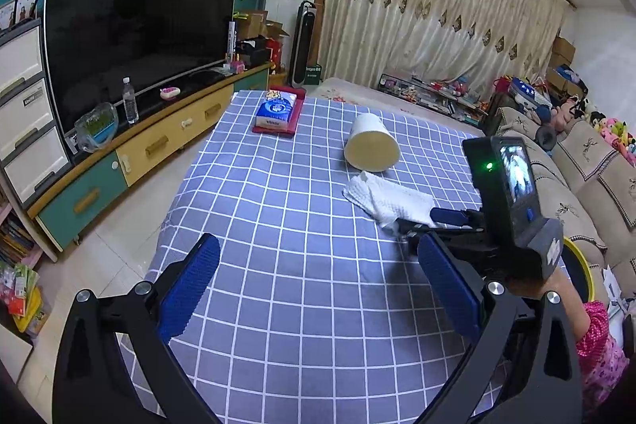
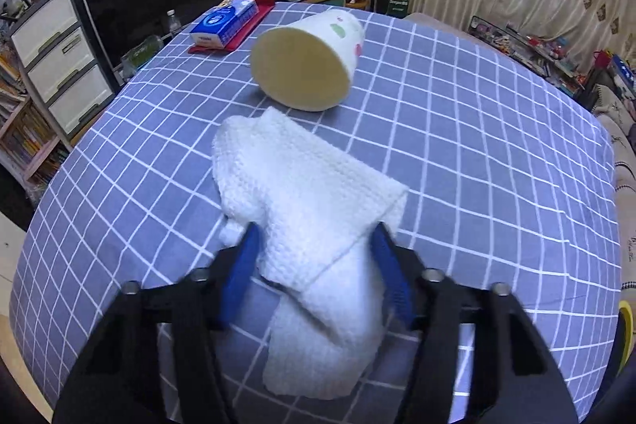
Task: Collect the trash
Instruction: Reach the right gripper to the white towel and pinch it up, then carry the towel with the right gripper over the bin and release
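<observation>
A white crumpled paper towel [image 2: 310, 193] lies on the blue checked tablecloth [image 2: 497, 153]; it also shows in the left wrist view [image 1: 391, 199]. My right gripper [image 2: 316, 237] has its blue fingers on both sides of the towel's near part, closing around it. A white waste bin [image 2: 308, 60] lies on its side just beyond the towel, its opening facing me; it also shows in the left wrist view [image 1: 371, 142]. My left gripper [image 1: 318, 265] is open and empty above the cloth, left of the right gripper [image 1: 421, 221].
A blue tissue pack [image 1: 276, 110] on a red mat sits at the table's far end. A TV cabinet [image 1: 159, 142] with a large TV stands left. A sofa [image 1: 576, 177] runs along the right.
</observation>
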The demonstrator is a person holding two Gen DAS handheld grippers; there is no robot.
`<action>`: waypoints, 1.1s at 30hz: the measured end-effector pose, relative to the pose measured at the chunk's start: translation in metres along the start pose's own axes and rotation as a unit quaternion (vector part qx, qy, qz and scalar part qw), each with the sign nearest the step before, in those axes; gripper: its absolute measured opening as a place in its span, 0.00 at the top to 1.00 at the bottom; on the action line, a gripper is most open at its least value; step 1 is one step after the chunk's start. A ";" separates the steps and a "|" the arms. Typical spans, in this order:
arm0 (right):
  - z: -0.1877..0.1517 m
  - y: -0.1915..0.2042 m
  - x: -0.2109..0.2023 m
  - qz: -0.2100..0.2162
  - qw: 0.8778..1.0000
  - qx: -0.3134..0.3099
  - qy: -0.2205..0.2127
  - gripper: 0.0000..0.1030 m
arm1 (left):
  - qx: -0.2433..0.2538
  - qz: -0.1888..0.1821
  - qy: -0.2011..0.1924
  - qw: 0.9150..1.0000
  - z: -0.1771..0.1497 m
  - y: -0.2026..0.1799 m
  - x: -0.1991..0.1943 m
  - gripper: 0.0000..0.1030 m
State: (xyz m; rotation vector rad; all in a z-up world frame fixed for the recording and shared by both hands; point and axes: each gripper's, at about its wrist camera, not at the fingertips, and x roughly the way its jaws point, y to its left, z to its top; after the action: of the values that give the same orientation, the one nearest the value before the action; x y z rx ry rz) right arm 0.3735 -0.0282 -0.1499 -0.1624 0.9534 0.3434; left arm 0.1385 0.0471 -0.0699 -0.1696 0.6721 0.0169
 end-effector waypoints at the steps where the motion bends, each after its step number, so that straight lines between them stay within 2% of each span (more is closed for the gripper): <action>1: 0.000 -0.001 -0.001 -0.001 1.000 0.000 0.000 0.63 | 0.001 0.000 0.002 1.000 -0.001 -0.001 0.001 0.05; 3: -0.001 -0.003 -0.004 -0.001 1.000 0.002 0.000 0.87 | 0.002 0.000 0.004 1.000 -0.002 -0.002 0.003 0.05; 4: -0.002 -0.004 -0.005 -0.001 1.000 0.003 0.000 0.91 | 0.002 -0.001 0.005 1.000 -0.003 -0.003 0.003 0.05; 7: -0.006 -0.011 -0.014 0.014 1.000 0.019 -0.007 0.93 | 0.003 0.000 0.004 1.000 -0.004 -0.004 0.003 0.05; 14: -0.023 -0.039 -0.062 0.041 0.996 0.060 -0.050 0.93 | 0.007 -0.004 0.007 1.000 -0.006 -0.009 0.005 0.05; 18: -0.042 -0.069 -0.093 0.032 0.993 0.089 -0.072 0.93 | 0.015 -0.010 0.008 1.000 -0.005 -0.016 0.006 0.05; 21: -0.060 -0.100 -0.119 0.008 0.989 0.114 -0.091 0.93 | 0.019 -0.017 0.010 1.000 -0.004 -0.023 0.009 0.05; 24: -0.084 -0.144 -0.147 -0.040 0.982 0.150 -0.108 0.93 | 0.025 -0.024 0.011 0.999 -0.004 -0.034 0.013 0.05; 29: -0.136 -0.240 -0.173 -0.131 0.956 0.243 -0.100 0.91 | 0.027 -0.038 0.016 0.999 -0.004 -0.052 0.023 0.05; 33: -0.173 -0.295 -0.171 -0.178 0.938 0.290 -0.073 0.91 | 0.037 -0.042 0.024 0.998 -0.004 -0.068 0.033 0.05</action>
State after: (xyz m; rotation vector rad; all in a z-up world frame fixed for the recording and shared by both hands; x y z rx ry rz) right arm 0.2548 -0.3902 -0.1127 0.2284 0.8231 -0.2637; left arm 0.1668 -0.0219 -0.0830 -0.1261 0.7128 -0.0929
